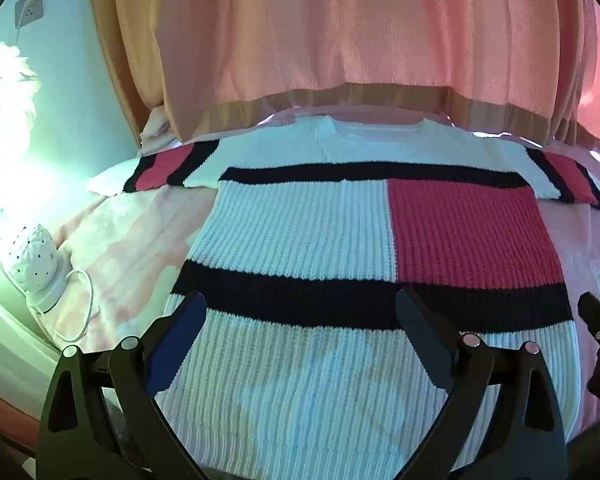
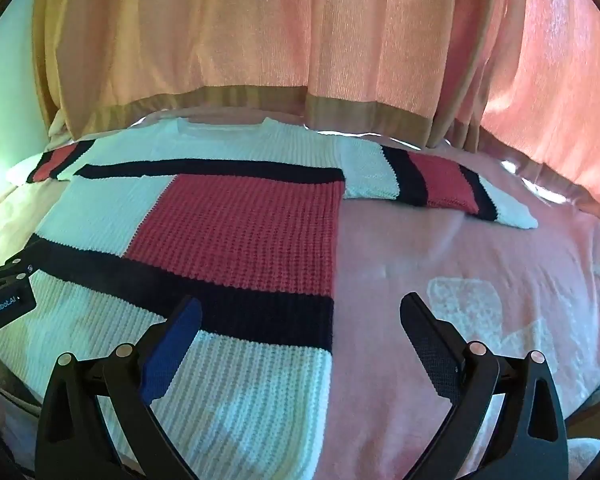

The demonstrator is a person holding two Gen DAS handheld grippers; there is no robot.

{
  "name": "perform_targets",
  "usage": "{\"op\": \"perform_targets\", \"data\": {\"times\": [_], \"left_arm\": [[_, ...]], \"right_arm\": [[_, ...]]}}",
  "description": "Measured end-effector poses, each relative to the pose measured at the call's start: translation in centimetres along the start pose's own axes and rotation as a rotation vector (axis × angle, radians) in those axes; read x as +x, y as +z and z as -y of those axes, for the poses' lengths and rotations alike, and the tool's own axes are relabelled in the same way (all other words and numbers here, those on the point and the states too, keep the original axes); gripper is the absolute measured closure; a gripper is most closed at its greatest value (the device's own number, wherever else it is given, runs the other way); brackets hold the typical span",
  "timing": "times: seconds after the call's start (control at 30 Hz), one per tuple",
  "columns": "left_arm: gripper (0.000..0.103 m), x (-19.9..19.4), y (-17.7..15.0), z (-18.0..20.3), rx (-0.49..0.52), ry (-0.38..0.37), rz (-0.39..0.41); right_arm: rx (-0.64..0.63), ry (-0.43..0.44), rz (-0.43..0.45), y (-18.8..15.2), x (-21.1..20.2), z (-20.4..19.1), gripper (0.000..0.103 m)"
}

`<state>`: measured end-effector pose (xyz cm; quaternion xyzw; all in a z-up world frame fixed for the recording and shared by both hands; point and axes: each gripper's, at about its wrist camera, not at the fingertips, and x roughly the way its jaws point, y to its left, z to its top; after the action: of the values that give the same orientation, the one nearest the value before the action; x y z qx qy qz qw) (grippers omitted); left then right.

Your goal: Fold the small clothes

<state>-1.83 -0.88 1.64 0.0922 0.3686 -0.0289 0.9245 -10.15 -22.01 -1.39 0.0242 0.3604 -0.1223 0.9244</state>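
Your knitted sweater [image 1: 300,232] lies flat and face up on the pink bedspread [image 2: 460,264], neckline toward the curtain [image 1: 340,32], both sleeves spread outward. Your left gripper [image 1: 300,304] hovers over its lower hem with jaws spread wide, holding nothing. Your right gripper [image 2: 300,312] hangs over the sweater's right edge, equally released and empty. A white lamp [image 1: 34,256] sits at the bed's left.
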Motion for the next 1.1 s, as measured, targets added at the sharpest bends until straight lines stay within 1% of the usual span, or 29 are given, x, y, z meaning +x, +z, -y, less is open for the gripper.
{"op": "perform_targets", "data": {"times": [0.07,0.23,0.67,1.1], "left_arm": [[0.01,0.1,0.1,-0.1,-0.009,0.003,-0.011],[0.01,-0.5,-0.5,-0.5,-0.021,0.015,-0.008],[0.01,-1.3,-0.9,0.2,-0.004,0.025,-0.011],[0.01,-1.5,-1.5,0.6,0.004,0.027,-0.017]], "right_arm": [[-0.003,-0.005,-0.006,0.1,-0.3,0.0,0.005],[-0.005,0.005,-0.017,0.4,-1.0,0.2,0.005],[-0.017,-0.011,-0.019,-0.3,-1.9,0.7,0.005],[-0.02,-0.02,-0.026,-1.1,-2.1,1.2,0.005]]}}
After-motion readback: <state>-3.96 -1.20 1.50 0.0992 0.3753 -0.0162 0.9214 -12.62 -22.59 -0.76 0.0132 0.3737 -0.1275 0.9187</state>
